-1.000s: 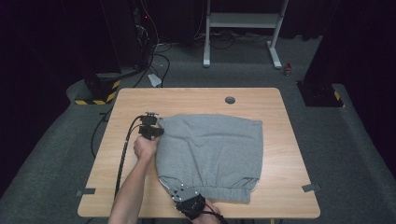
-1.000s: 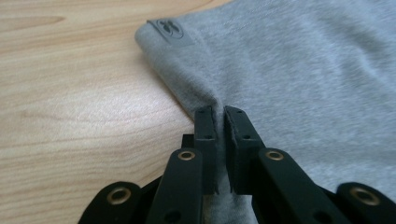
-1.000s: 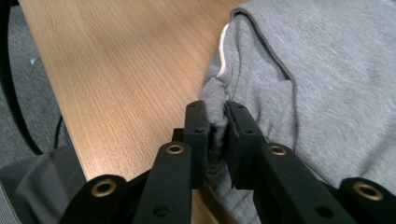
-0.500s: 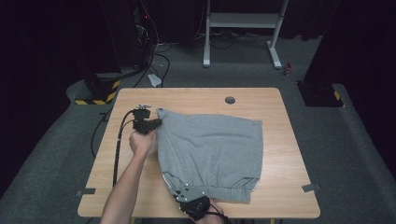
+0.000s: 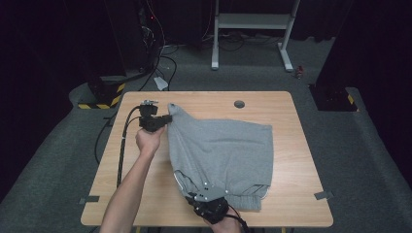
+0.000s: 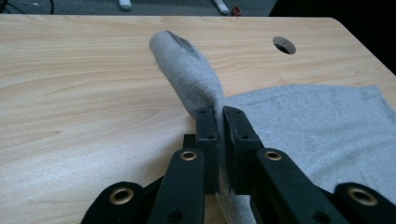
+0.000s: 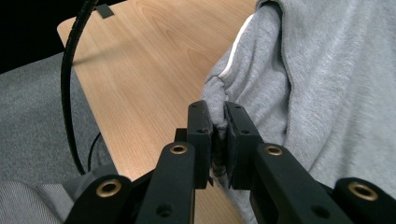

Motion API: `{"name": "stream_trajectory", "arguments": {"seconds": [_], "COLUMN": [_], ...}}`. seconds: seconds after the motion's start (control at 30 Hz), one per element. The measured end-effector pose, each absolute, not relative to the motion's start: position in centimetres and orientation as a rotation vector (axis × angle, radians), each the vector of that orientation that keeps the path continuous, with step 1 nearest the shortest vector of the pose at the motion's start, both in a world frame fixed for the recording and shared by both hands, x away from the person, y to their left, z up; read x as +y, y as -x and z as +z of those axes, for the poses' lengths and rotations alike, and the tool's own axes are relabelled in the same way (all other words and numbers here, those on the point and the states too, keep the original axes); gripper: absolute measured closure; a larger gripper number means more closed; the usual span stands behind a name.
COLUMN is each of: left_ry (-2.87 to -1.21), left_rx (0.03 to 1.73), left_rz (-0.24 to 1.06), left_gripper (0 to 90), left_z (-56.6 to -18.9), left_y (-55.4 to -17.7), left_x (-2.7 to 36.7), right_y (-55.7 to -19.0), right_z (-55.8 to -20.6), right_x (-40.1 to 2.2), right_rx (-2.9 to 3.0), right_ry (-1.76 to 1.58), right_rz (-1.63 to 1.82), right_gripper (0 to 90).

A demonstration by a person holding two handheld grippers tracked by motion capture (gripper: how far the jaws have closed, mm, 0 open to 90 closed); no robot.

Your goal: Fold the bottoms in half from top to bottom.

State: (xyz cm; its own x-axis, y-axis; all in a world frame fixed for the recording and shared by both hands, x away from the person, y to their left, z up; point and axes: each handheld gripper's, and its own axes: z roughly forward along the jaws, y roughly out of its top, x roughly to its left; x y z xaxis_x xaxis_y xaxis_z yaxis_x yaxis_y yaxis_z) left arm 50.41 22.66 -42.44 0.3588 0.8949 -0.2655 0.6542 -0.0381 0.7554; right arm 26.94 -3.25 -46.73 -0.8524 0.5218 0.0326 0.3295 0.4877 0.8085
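Observation:
A grey garment, shorts with a white side stripe, lies across the middle of the wooden table. My left gripper is shut on its far left corner, which rises off the table as a pinched fold between the black jaws. My right gripper at the table's near edge is shut on the waistband corner, lifted clear of the wood, with the white stripe running up from the grip.
A round cable hole sits near the table's far edge. Black cables trail from the left gripper over the table's left side. Tape patches mark the near corners. A white stand and floor cables lie beyond the table.
Both grippers have risen with the cloth in them. The left one has moved toward the far left, drawing the corner up and out; the garment's left edge now hangs lifted.

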Motion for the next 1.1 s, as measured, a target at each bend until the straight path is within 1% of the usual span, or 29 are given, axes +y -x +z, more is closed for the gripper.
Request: {"name": "stream_trajectory", "arguments": {"seconds": [0.23, 0.43, 0.6, 0.77, 0.83, 0.87, 0.93, 0.97, 1.1], "left_ry": [-1.766, -1.743, -1.737, -1.715, -1.705, -1.697, -1.699, -1.682, -1.686], "left_rx": [1.328, 1.346, 1.358, 1.368, 1.373, 1.373, 1.366, 1.364, 1.341], "left_rz": [0.363, 0.369, 0.392, 0.400, 0.402, 0.419, 0.428, 0.434, 0.441], "left_gripper": [85.4, 85.4, 85.4, 85.4, 85.4, 85.4, 85.4, 85.4, 85.4], "left_z": [-40.9, -40.5, -39.8, -38.7, -38.5, -37.7, -37.3, -36.4, -35.5], "left_y": [-50.5, -50.4, -49.8, -48.8, -48.5, -48.0, -47.7, -47.3, -47.2], "left_x": [22.6, 23.3, 24.7, 27.4, 27.8, 28.6, 29.1, 29.7, 29.4], "right_y": [-27.4, -27.7, -27.8, -27.6, -27.6, -27.7, -27.7, -27.6, -27.7], "right_z": [-45.6, -44.7, -44.7, -43.9, -43.8, -43.3, -43.2, -42.8, -42.3], "right_x": [-3.5, -3.6, -3.0, -1.6, -1.2, -0.5, -0.3, 0.0, -0.7], "right_rx": [2.535, 2.540, 2.553, 2.570, 2.582, 2.588, 2.588, 2.574, 2.538], "right_ry": [-0.710, -0.712, -0.696, -0.638, -0.623, -0.594, -0.586, -0.571, -0.587], "right_rz": [1.299, 1.343, 1.377, 1.393, 1.399, 1.405, 1.417, 1.443, 1.468], "right_gripper": [82.4, 82.6, 82.6, 82.6, 82.6, 82.7, 82.7, 82.6, 82.6]}}
